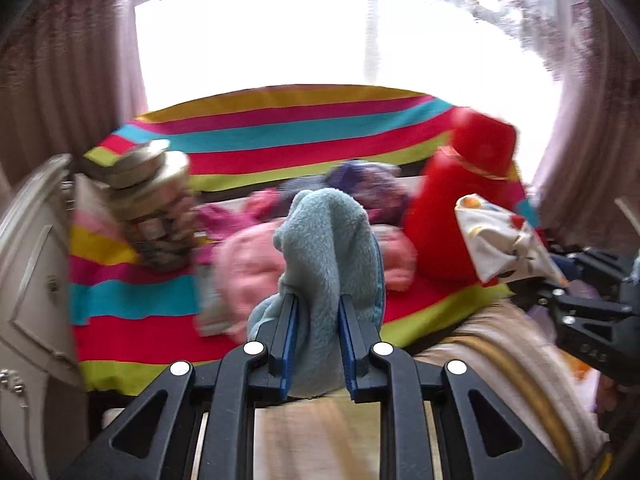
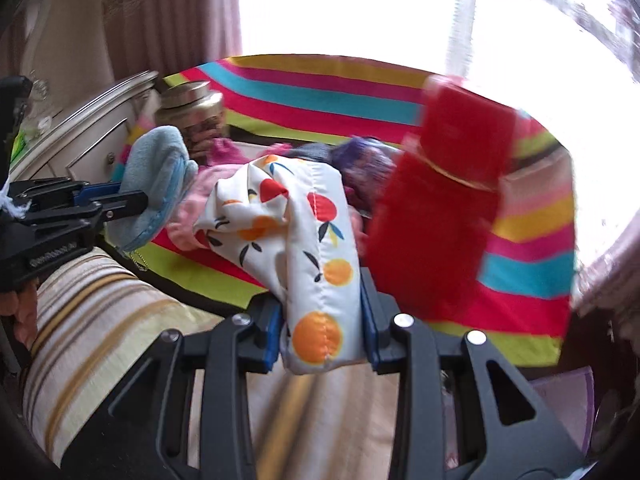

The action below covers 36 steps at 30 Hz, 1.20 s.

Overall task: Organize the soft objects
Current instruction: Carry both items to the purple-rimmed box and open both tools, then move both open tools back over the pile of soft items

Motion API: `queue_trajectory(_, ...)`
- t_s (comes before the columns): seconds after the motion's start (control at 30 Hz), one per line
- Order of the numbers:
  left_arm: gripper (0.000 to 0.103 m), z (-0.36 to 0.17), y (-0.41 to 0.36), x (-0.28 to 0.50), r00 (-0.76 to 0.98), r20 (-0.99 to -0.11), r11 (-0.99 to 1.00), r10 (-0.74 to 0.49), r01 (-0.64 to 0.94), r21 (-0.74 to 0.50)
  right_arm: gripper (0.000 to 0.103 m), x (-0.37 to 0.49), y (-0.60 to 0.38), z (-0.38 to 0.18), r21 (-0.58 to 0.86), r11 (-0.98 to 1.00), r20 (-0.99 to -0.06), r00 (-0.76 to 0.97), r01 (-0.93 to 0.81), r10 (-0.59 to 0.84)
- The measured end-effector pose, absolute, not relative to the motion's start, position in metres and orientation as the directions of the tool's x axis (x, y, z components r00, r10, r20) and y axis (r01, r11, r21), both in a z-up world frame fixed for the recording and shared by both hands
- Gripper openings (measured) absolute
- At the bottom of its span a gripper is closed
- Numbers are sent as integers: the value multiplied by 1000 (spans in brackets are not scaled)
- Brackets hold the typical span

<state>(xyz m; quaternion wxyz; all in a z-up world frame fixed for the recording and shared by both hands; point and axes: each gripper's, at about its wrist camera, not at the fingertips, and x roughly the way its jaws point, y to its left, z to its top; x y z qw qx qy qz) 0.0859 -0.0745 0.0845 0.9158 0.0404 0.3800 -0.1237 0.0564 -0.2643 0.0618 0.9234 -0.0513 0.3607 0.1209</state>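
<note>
At the far left stood a cream cabinet (image 1: 28,248) with panelled drawers, hard against the edge of the striped cloth (image 1: 280,132). That cloth, banded in red, turquoise, lime, yellow and pink, covered the whole work surface and ran back toward a bright window (image 1: 260,40) hung with dusty pink curtains (image 1: 72,60) on either side. Near the cloth's left end a jar with a metal lid (image 1: 154,200) stood, blurred. Further along, in the middle of the cloth, lay a heap of soft things: a pink fleecy item (image 1: 248,264) in front and something purple (image 1: 368,184) behind it.

The left gripper (image 1: 318,320) was clamped on a pale blue fleece pouch (image 1: 328,240), its blue pads pressed into the pile and the pouch standing up above the heap. Right of the heap a red plush bag (image 1: 460,208) stood upright on the cloth. The right gripper (image 2: 324,320) had its jaws closed on a white fruit-print pouch (image 2: 316,248), held up over the near edge of the cloth. Below both grippers lay a beige striped fabric (image 2: 100,320).
</note>
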Motion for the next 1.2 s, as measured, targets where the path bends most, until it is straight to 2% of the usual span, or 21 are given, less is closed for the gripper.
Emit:
queue_trajectory(0.17, 20, 88, -128, 74, 599, -704, 901, -383, 412, -140, 36, 27, -332, 58, -24, 994, -686, 725, -103, 58)
queue_trajectory(0.37, 21, 85, -201, 60, 451, -709, 786, -542, 570, -239, 38, -7, -413, 55, -42, 993, -699, 707, 108, -106)
queue_trajectory(0.47, 25, 79, -237, 52, 359, -706, 718, -611, 627, -303, 47, -23, -448, 55, -65, 974, -700, 686, 215, -199)
queue_trajectory(0.5, 32, 79, -248, 51, 327, -699, 693, -636, 641, -331, 50, -28, -457, 56, -71, 967, -696, 682, 245, -224)
queue_trajectory(0.53, 42, 78, -259, 49, 293, -696, 668, -655, 655, -354, 58, -32, -466, 56, -73, 960, -692, 679, 272, -245)
queue_trajectory(0.57, 47, 77, -267, 47, 275, -697, 656, -662, 663, -361, 67, -35, -474, 57, -72, 952, -686, 678, 299, -265)
queue_trajectory(0.6, 56, 77, -274, 46, 275, -701, 656, -658, 666, -355, 73, -38, -479, 59, -71, 943, -679, 677, 326, -285)
queue_trajectory(0.63, 63, 76, -279, 44, 283, -709, 664, -646, 667, -338, 74, -40, -482, 61, -71, 935, -673, 675, 347, -302)
queue_trajectory(0.67, 64, 75, -282, 44, 291, -719, 674, -631, 664, -324, 76, -40, -485, 63, -68, 931, -670, 675, 359, -310)
queue_trajectory(0.77, 65, 70, -277, 47, 334, -753, 728, -566, 632, -266, 76, -39, -485, 62, -59, 932, -668, 680, 358, -304)
queue_trajectory(1.03, 65, 58, -237, 60, 521, -756, 845, -396, 530, -78, 76, -21, -440, 55, -72, 957, -687, 682, 279, -250)
queue_trajectory(1.2, 65, 58, -207, 70, 564, -755, 887, -335, 459, -51, 76, -5, -404, 55, -104, 964, -689, 681, 246, -248)
